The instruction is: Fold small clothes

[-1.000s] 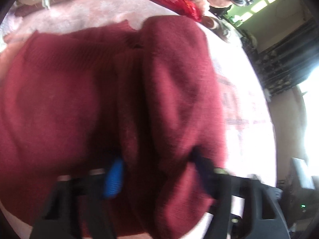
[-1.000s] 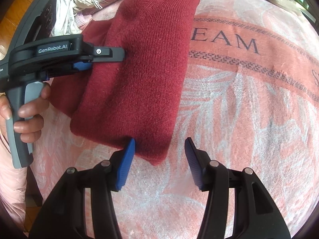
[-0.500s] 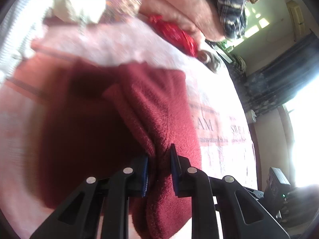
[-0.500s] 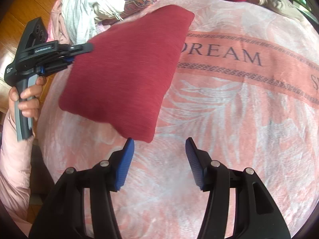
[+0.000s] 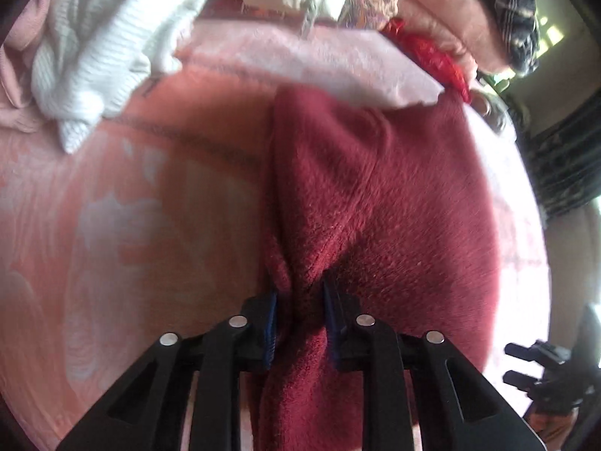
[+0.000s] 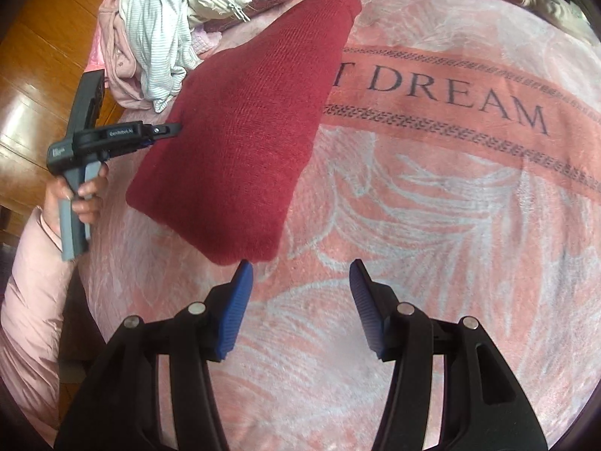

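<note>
Left wrist view: a bunched edge of the dark red knitted garment [image 5: 375, 195] is pinched between the pads of the left gripper [image 5: 300, 319], whose jaws are opening slightly with the fabric still between them; the grip apparently serves to carry the folded piece across the pink blanket [image 5: 112, 225].

Right wrist view: the garment, folded into a long panel, is seen lifted at its left edge by the left gripper [image 6: 165, 129], its far end resting near the pile of unfolded clothes [image 6: 157, 37]. The right gripper [image 6: 300, 300] is held spread and empty just beside the garment's near corner, probably ready to steady it.
</note>
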Action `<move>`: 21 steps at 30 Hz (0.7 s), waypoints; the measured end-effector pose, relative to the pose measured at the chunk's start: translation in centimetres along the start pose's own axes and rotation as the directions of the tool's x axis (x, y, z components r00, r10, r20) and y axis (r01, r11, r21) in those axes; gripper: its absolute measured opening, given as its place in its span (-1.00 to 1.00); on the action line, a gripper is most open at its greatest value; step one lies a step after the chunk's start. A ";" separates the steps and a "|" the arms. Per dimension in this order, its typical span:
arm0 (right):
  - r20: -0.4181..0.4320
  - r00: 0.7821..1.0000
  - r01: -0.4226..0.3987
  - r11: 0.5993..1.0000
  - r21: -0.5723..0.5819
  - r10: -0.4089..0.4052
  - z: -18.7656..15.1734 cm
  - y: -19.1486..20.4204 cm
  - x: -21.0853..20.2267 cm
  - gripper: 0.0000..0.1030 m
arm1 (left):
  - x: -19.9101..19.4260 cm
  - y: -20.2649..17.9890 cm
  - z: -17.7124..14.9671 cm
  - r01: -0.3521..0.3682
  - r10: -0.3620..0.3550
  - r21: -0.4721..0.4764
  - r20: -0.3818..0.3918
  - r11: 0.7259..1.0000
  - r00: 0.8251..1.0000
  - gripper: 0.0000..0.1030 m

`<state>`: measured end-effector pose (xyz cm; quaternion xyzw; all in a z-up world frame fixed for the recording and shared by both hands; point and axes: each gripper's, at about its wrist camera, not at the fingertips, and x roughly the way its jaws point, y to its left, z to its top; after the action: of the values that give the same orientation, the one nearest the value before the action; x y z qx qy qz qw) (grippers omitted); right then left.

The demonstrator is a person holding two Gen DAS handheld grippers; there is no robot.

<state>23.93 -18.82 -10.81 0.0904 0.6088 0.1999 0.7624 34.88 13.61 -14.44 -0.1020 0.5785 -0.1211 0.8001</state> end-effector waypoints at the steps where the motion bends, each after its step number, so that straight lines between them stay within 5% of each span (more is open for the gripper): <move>1: -0.002 1.000 0.000 1.000 0.000 0.000 0.1 0.1 0.2 0.04 | -0.2 0.1 -0.3 -0.007 0.007 0.008 0.010 1.000 1.000 -0.52; 9: -0.036 0.999 -0.038 0.999 0.035 0.039 1.2 0.7 2.2 0.14 | -3.9 -0.8 -2.9 -0.036 0.035 0.042 0.028 0.998 0.999 0.13; 14: -0.087 0.992 -0.085 0.993 0.077 0.092 2.9 1.4 4.3 0.14 | -2.9 -0.8 -5.2 -0.054 0.055 0.042 -0.013 0.998 0.998 0.15; 18: -0.137 0.981 -0.119 0.983 0.139 0.138 3.5 1.4 6.5 -0.44 | -0.5 -0.1 -5.9 -0.018 0.018 -0.008 -0.066 1.000 0.998 -0.03; 21: -0.123 0.978 -0.151 0.979 0.136 0.168 3.2 1.3 5.4 -0.60 | -0.6 0.8 -5.7 0.025 -0.030 -0.062 -0.075 0.998 0.997 -0.17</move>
<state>27.74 -15.03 -14.38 0.1734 0.6608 0.2274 0.6940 29.32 14.40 -15.93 -0.1295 0.6106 -0.1184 0.7723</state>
